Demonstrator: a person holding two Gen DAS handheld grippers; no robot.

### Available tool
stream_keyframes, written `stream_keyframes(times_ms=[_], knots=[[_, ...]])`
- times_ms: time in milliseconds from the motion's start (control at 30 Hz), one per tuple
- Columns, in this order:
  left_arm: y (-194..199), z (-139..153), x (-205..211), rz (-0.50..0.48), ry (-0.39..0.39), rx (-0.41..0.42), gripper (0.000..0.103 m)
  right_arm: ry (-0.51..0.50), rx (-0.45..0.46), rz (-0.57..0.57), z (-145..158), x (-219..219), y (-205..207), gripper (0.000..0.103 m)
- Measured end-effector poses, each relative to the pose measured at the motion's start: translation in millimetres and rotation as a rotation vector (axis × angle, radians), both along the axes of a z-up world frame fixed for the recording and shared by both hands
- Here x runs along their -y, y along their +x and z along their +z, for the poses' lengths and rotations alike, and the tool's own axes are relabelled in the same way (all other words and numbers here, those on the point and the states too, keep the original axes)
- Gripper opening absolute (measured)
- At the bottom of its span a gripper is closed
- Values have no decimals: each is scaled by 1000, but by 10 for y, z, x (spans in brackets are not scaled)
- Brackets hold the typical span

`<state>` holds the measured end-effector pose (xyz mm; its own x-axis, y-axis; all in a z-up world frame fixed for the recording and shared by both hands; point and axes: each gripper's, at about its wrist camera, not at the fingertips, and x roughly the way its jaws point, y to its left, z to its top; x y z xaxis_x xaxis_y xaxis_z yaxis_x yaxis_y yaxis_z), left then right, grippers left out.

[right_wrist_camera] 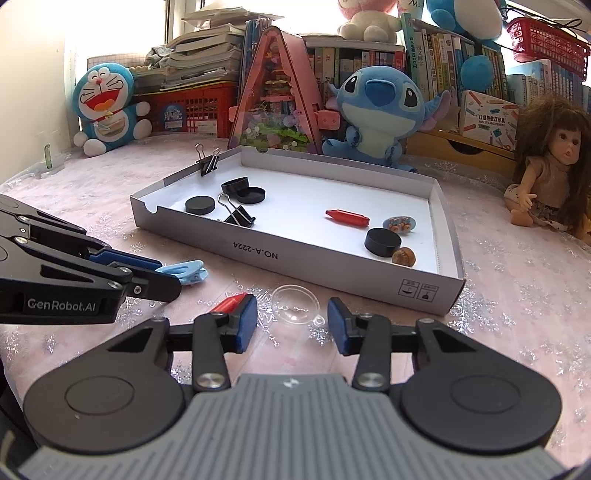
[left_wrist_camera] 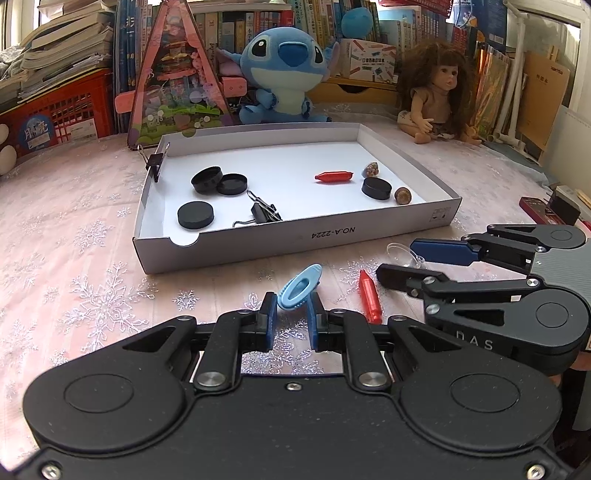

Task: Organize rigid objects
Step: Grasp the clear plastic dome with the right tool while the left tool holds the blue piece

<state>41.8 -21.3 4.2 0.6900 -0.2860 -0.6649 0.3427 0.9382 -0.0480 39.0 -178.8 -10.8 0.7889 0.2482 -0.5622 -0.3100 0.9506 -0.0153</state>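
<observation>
The left gripper [left_wrist_camera: 291,308] had its blue fingers [left_wrist_camera: 269,310] clamped on a light-blue plastic clip [left_wrist_camera: 297,288], which stood tilted up from between the pads just above the snowflake-patterned worktop [left_wrist_camera: 92,288]. The right gripper [right_wrist_camera: 291,319] was parted, its fingers [right_wrist_camera: 245,314] standing either side of a clear suction cup [right_wrist_camera: 295,304] without pressing on it; the cup lay on the cloth. A red crayon-shaped piece [left_wrist_camera: 370,295] lay between the two grippers, beside the right gripper's inner finger.

Just beyond both grippers sat a shallow white cardboard tray [left_wrist_camera: 258,243] printed "NO.A-2224". Inside it, toward its left end, were a solid black disc [left_wrist_camera: 195,214], a loose binder clip [left_wrist_camera: 260,212] and a black round case [left_wrist_camera: 207,180] touching its lid [left_wrist_camera: 231,184]; another binder clip [left_wrist_camera: 157,162] gripped the left wall. Toward the right end lay a second red piece [left_wrist_camera: 334,176], a patterned oval charm [left_wrist_camera: 371,170], another black disc [left_wrist_camera: 376,188] and a small brown nut-like object [left_wrist_camera: 402,194].

Behind the tray stood a blue plush toy [left_wrist_camera: 282,70], a pink triangular dollhouse [left_wrist_camera: 177,85], a doll [left_wrist_camera: 439,96] and shelves of books [left_wrist_camera: 236,26].
</observation>
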Motion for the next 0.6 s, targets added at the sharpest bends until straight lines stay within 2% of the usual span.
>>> stream_keyframes(times_ms=[33, 600], knots=[[4, 3, -1, 1, 0, 1, 16, -1, -2, -3, 4, 1, 6, 33], [48, 111, -55, 30, -12, 26, 15, -5, 34, -20, 109, 30, -8, 33]])
